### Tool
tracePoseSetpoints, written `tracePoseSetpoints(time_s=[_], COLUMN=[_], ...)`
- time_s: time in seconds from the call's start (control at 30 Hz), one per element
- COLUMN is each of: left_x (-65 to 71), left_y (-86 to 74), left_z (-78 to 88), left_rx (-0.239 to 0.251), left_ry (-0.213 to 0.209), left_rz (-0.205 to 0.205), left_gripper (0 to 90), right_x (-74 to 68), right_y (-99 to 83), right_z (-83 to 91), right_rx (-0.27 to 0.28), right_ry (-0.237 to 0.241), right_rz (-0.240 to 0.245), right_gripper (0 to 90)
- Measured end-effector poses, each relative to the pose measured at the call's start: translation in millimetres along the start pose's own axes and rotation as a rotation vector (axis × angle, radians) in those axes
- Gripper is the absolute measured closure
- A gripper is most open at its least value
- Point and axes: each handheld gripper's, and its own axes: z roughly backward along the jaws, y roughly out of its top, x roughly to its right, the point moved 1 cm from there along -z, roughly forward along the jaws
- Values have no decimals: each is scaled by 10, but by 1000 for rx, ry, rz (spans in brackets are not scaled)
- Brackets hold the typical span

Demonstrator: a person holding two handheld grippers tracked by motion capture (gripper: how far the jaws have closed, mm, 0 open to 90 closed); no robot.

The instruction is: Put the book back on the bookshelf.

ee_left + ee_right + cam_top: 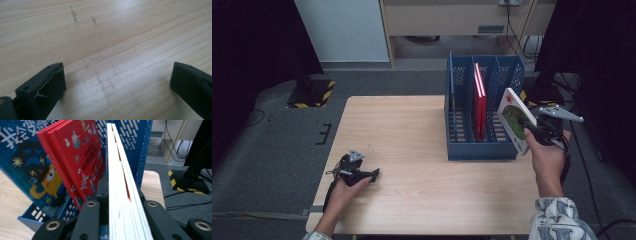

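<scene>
My right gripper is shut on a white picture book with a green and red cover, held tilted at the right end of the blue file rack. In the right gripper view the book's white page edge runs up between the two black jaws. Red books stand upright in a middle slot of the rack; a blue book leans beside the red ones. My left gripper rests on the table near the front left, its jaws wide open over bare wood.
The wooden table has free room left of the rack. A post with a black-and-yellow striped base stands on the floor at the back left. Another striped base and cables lie on the floor right of the table.
</scene>
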Motion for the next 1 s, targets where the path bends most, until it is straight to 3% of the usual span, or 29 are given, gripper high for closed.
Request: tracePoseSetpoints(time_s=[0.33,1.0], left_x=[2,4], left_y=[2,3], left_z=[-2,-3], left_rx=[0,0], left_ry=[-1,0], left_rz=[-2,-1], left_gripper=[0,0], right_x=[64,17], right_y=[37,102], right_z=[-202,-560], right_rx=[-17,0], right_ry=[-33,-53], right_rz=[0,-16], right_gripper=[761,761])
